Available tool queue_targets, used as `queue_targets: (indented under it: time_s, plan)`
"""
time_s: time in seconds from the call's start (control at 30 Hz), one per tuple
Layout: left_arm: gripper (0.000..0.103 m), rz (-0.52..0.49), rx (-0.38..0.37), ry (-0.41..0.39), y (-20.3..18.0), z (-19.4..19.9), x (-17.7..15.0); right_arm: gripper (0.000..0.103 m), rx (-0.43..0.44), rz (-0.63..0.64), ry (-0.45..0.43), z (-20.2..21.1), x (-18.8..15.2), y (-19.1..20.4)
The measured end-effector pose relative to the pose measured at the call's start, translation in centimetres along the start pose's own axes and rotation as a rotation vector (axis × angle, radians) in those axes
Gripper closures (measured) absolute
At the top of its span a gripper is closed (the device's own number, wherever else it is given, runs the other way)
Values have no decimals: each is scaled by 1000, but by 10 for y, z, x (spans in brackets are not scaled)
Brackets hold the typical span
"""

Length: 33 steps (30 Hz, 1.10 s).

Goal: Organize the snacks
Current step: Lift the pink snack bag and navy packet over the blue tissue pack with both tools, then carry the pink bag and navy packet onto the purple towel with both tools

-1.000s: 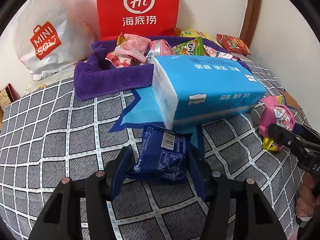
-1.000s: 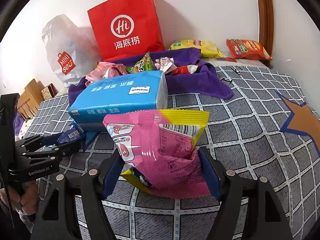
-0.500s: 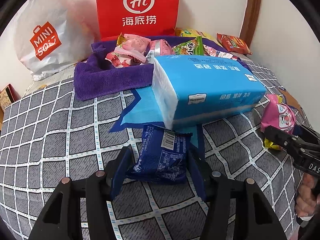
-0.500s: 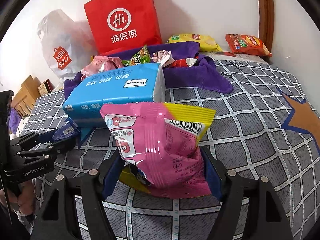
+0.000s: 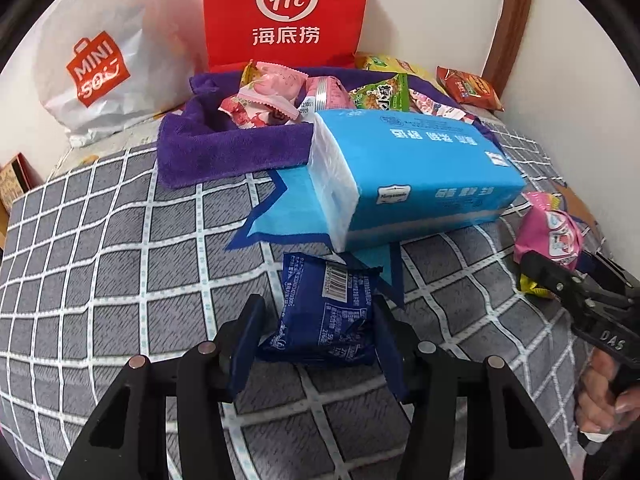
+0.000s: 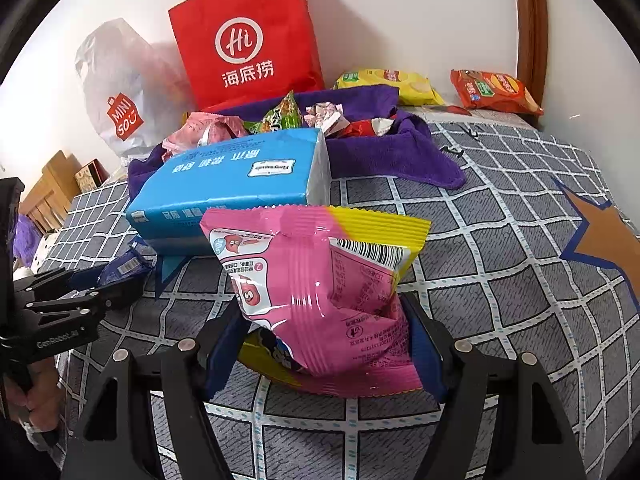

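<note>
My left gripper point(image 5: 318, 320) is shut on a dark blue snack packet point(image 5: 326, 310) that rests low on the checked bedspread, in front of a blue tissue pack point(image 5: 416, 168). My right gripper point(image 6: 322, 336) is shut on a pink and yellow snack bag point(image 6: 316, 280) and holds it upright just above the bedspread. That bag also shows at the right of the left wrist view point(image 5: 550, 236). Behind the tissue pack a purple cloth point(image 5: 224, 152) holds several snack packets point(image 5: 276, 96). The left gripper and blue packet show in the right wrist view point(image 6: 120, 270).
A red paper bag point(image 6: 248, 40) and a white Miniso bag point(image 6: 120, 92) stand against the back wall. A yellow chip bag point(image 6: 392, 84) and an orange chip bag point(image 6: 496, 90) lie at the back right. A brown star patch point(image 6: 604, 240) marks the bedspread at right.
The right gripper has carried the pink bag slightly lower and farther right in the left wrist view. The left gripper and the blue packet have hardly moved.
</note>
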<state>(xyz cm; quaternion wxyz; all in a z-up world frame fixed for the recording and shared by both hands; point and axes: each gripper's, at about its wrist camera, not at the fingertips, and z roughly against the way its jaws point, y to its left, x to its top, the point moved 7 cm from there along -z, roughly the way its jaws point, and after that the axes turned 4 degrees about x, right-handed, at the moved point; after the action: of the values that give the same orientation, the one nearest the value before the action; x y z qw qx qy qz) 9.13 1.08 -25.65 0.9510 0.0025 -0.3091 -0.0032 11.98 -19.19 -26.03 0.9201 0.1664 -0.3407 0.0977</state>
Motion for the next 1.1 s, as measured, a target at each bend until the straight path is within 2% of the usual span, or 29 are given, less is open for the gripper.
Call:
queue_targets:
  time_s: [0.1, 0.27, 0.5, 0.77, 1.1]
  plan:
    - [52, 17, -12, -5, 3, 12, -2, 31, -16, 44, -17, 14, 2, 8]
    - [52, 27, -24, -18, 0, 35, -4, 32, 66, -22, -46, 46, 8, 14]
    - [52, 29, -68, -42, -12, 70, 3, 32, 87, -49, -81, 85, 16, 20]
    - [52, 22, -103, -87, -26, 100, 35, 32, 68, -47, -127, 122, 40, 24]
    - [52, 31, -125, -122, -33, 113, 77, 32, 45, -25, -146, 135, 75, 25]
